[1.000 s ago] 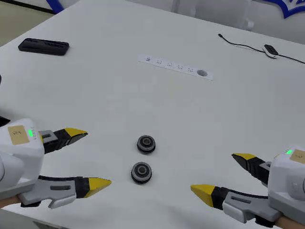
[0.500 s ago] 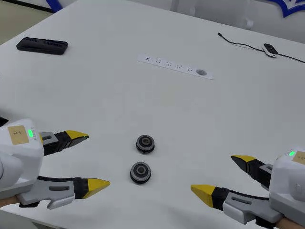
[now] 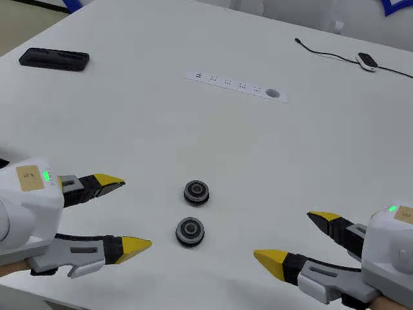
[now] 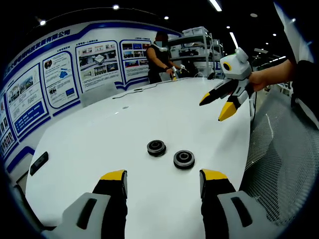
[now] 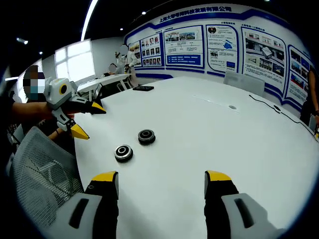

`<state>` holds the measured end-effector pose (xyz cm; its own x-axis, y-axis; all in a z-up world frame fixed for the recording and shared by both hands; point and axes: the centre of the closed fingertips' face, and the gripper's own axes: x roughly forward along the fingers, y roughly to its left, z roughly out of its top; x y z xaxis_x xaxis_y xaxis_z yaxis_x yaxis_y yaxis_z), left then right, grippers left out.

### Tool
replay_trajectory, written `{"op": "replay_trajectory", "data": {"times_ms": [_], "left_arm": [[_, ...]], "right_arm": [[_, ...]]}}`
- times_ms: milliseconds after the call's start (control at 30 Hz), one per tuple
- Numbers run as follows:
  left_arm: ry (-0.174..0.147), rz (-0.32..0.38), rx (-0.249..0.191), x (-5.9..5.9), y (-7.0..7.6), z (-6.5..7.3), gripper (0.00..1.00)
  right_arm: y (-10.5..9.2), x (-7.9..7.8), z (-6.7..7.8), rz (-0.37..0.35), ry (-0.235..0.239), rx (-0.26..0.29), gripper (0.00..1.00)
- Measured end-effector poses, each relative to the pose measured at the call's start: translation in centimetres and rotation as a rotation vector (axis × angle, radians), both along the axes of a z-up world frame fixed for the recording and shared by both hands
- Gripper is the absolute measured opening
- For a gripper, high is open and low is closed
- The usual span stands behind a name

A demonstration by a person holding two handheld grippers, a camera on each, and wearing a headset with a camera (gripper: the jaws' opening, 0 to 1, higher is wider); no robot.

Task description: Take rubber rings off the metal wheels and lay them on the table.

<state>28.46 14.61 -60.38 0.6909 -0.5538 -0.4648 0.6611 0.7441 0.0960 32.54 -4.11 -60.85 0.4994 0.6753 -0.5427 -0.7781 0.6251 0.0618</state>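
My left gripper (image 3: 136, 214) and right gripper (image 3: 282, 234) both have their jaws released, spread wide on nothing, low over the near edge of the white counter (image 3: 193, 135). Between them, touching neither, two dark-rimmed metal wheels lie flat; the nearer wheel (image 3: 190, 230) sits just beside the farther wheel (image 3: 196, 192); a power strip (image 3: 235, 86) lies well beyond.

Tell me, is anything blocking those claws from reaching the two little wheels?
Nothing visible does. Just bare table lies between the open left claw, the open right claw and the far wheel and near wheel.
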Motion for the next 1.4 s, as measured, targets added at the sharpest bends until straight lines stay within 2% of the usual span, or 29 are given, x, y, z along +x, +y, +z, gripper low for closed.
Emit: {"op": "replay_trajectory", "data": {"times_ms": [133,567,967,1233,1400], "left_arm": [[0.002,-0.007,0.000,0.1,-0.2,0.0,0.59],[0.025,-0.049,0.006,0.8,-1.5,-0.6,0.53],[0.056,-0.131,0.032,1.5,-4.2,-1.7,0.46],[0.073,-0.161,0.054,2.5,-5.3,-2.7,0.42],[0.089,-0.186,0.052,2.9,-6.2,-3.1,0.40]], "right_arm": [[0.4,-0.1,-0.3,-0.004,0.003,0.009,0.71],[1.7,-0.6,-0.4,-0.013,0.048,0.091,0.66],[1.8,-1.2,-0.9,-0.061,0.108,0.178,0.62],[1.8,-1.6,-1.6,-0.078,0.143,0.200,0.60],[1.9,-1.5,-1.5,-0.090,0.162,0.229,0.59]]}}
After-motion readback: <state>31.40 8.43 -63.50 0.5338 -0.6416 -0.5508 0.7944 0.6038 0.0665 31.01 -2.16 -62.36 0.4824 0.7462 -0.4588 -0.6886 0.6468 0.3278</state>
